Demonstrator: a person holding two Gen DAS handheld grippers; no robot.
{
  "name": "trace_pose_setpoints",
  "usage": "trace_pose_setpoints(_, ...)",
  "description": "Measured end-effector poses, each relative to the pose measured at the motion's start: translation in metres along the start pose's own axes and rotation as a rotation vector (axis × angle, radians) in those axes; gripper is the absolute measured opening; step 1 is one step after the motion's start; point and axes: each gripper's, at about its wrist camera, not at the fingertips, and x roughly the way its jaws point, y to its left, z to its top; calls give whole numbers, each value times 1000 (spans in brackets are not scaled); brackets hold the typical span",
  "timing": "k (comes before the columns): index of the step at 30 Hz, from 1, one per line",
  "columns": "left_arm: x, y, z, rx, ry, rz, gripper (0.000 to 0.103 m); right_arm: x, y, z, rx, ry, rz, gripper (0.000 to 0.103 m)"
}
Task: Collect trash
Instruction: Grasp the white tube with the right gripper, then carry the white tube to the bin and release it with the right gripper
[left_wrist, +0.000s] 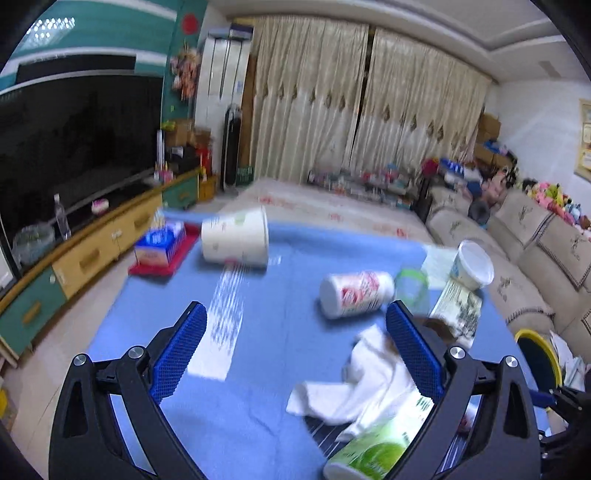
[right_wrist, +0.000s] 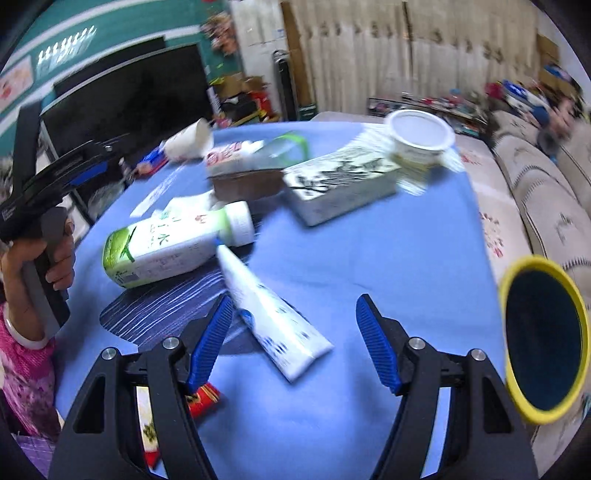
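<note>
The left gripper (left_wrist: 295, 325) stands wide open over the blue table (left_wrist: 258, 424), nothing between its pads; the right gripper (right_wrist: 293, 317) gapes too, a blurred, seemingly toothpaste tube (right_wrist: 273, 314) lying lower centre between its fingers, unpinched.

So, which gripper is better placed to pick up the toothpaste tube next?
Probably the right gripper: it is open, empty, and the toothpaste tube lies almost between its fingers. The left gripper hangs over bare cloth.

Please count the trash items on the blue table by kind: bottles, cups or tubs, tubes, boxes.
Bottles: 2, green-label and red-label
Cups or tubs: 2, paper cup and white tub
Tubes: 1
Boxes: 1
Total: 6
</note>
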Motion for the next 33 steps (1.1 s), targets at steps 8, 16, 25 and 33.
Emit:
trace_pose_setpoints(8,4,3,-9,-55,10,-36,96,33,15,10,-77,81,10,66)
trace_pose_setpoints(16,7,-7,-14,-41,34,-54,96,42,17,5,-84,108,23,42)
trace_pose_setpoints(25,9,-7,-17,-56,42,-62,96,27,12,-6,-38,70,46,21)
trace_pose_setpoints(33,14,-9,-19,-43,53,-62,96,0,-42,-9,134,-6,-40,21)
